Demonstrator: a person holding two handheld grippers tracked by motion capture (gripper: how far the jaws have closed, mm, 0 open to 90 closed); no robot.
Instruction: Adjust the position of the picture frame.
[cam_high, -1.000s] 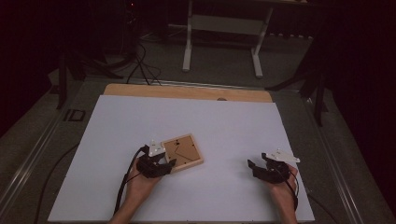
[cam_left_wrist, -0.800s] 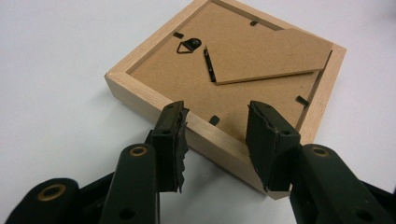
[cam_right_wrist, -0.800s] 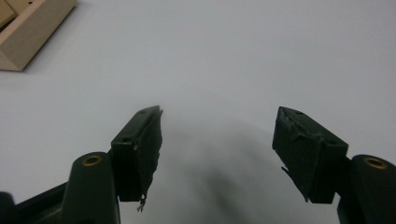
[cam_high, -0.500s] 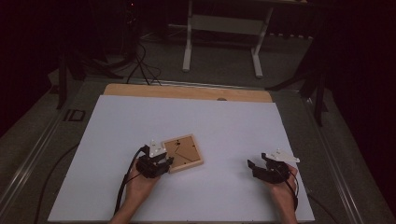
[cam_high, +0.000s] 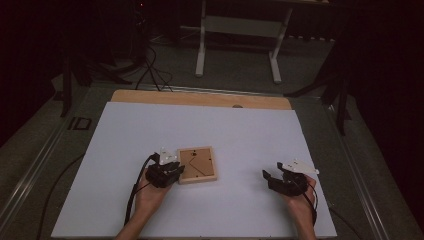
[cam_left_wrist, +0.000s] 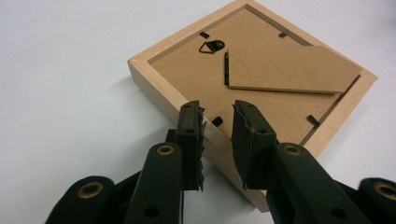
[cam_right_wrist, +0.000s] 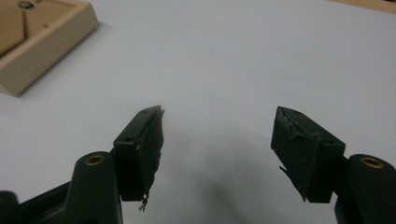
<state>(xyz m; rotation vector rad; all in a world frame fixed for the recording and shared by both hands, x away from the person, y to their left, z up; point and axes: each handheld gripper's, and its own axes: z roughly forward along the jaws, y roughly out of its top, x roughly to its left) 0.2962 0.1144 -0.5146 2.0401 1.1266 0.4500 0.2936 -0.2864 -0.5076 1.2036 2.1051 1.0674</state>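
A small wooden picture frame (cam_high: 198, 164) lies face down on the white worktop (cam_high: 250, 130), its brown backing board and folding easel stand (cam_left_wrist: 287, 67) turned up. The left tool (cam_left_wrist: 218, 122) sits at the frame's near corner, and its jaws have just been closing with that corner between them; the pads stand close to the wood on either side, but it cannot be told whether they press on it yet. The right tool (cam_right_wrist: 219, 135) rests well apart to the right, jaws wide and nothing between them.

The main risk is the hold itself. The jaws straddle a corner, where the two edges run away at an angle, so as they squeeze the frame may squirt out or swivel on the smooth worktop instead of being caught. If it is caught, a lift from one corner puts the whole weight on a small patch of wood, and the frame may sag, twist between the pads or drop. The easel stand is loose on its hinge (cam_left_wrist: 227, 69) and could swing open once the frame tilts. With the right tool so far off, nothing steadies the opposite side.
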